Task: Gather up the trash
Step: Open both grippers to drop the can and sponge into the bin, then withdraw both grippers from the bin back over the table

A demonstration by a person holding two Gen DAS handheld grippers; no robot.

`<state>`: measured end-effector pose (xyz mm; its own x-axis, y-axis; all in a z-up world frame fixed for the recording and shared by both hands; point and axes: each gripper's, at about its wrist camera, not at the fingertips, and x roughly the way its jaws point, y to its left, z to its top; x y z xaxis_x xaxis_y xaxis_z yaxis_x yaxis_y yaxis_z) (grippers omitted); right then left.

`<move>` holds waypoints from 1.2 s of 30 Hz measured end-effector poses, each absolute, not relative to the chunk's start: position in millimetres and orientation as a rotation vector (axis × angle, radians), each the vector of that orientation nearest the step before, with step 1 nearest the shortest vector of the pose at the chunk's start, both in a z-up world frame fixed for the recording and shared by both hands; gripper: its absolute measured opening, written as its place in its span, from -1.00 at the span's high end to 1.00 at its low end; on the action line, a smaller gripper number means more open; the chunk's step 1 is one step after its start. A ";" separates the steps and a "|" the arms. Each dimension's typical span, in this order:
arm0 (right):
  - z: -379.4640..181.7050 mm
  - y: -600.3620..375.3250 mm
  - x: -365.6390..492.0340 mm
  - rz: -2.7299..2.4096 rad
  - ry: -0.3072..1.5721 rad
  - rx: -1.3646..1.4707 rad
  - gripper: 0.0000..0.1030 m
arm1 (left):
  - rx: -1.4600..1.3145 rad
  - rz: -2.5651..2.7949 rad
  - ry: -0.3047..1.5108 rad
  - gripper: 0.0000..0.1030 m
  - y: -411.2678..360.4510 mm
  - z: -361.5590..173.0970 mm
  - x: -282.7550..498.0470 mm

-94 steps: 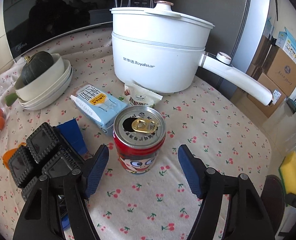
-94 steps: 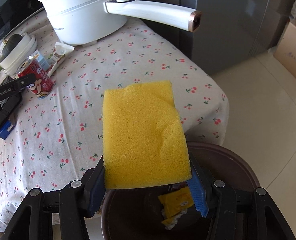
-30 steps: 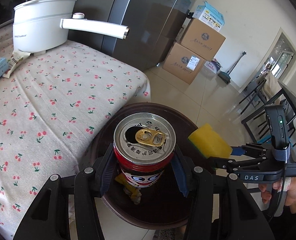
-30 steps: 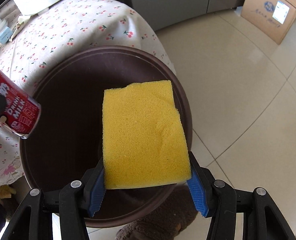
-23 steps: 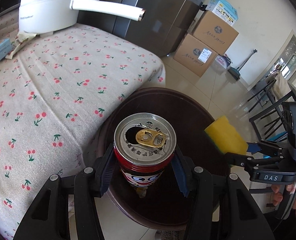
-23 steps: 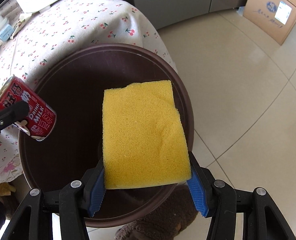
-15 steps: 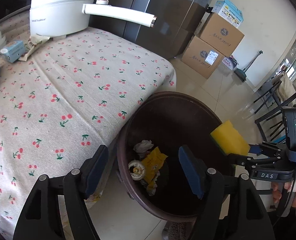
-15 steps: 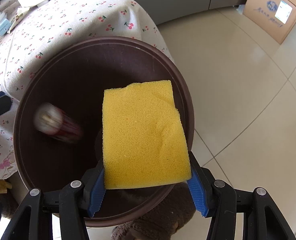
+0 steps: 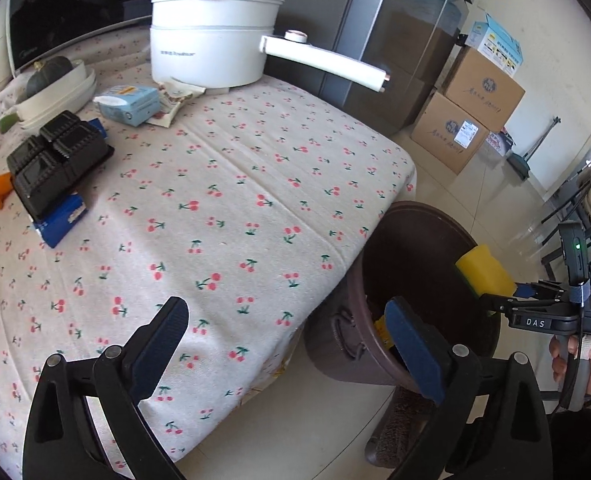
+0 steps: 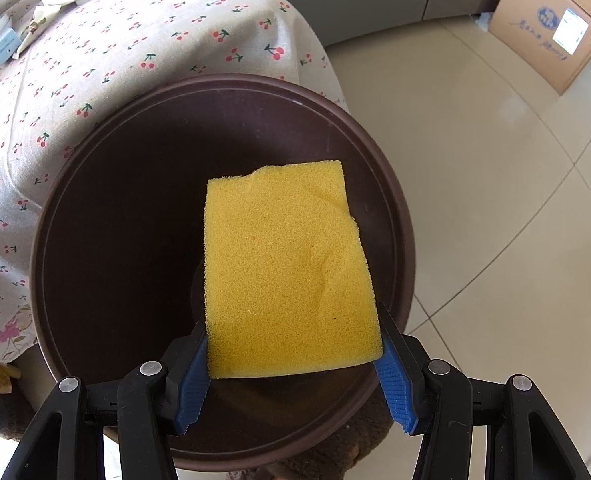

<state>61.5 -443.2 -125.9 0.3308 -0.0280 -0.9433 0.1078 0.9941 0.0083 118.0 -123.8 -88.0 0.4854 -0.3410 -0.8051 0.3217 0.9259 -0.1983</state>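
Note:
My left gripper (image 9: 283,322) hangs over the table's near corner, jaws still opening, nothing between them. The brown trash bin (image 9: 415,240) stands on the floor just right of the table, with a yellow wrapper (image 9: 380,328) showing inside. My right gripper (image 10: 291,354) is shut on a yellow sponge (image 10: 283,268) directly above the bin (image 10: 115,208); the left wrist view shows the same sponge (image 9: 485,272) over the bin's far rim. The red can is hidden from both views. On the table lie a light blue carton (image 9: 129,103) and a snack wrapper (image 9: 177,98).
A white electric pot (image 9: 211,50) with a long handle stands at the table's back. Black trays (image 9: 57,160) on a blue box, stacked white bowls (image 9: 59,92) with a dark squash, cardboard boxes (image 9: 467,112) on the tiled floor, a grey fridge (image 9: 375,20) behind, chairs at right.
The left gripper opened and let go of the red can, which fell into the bin. It then swung left, back over the table. The right gripper kept still with the sponge.

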 end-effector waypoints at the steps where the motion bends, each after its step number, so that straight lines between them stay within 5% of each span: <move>1: -125.7 -441.2 63.0 -0.091 1.232 0.075 -0.22 | -0.026 -0.396 0.984 -0.96 -117.4 -86.4 117.6; 11: -118.1 -416.5 78.2 -0.077 1.234 0.071 -0.62 | -0.034 -0.327 0.996 -1.00 -71.5 -78.6 113.9; 36: -78.8 -293.8 121.8 0.076 1.156 -0.052 -0.67 | -0.134 -0.171 1.036 -1.00 29.2 -73.6 116.8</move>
<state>121.8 -293.8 -78.8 0.4011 0.0333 -0.9154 -0.0871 0.9962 -0.0019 116.8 29.2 -73.6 0.4986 -0.2043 -0.8424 0.0777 0.9785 -0.1913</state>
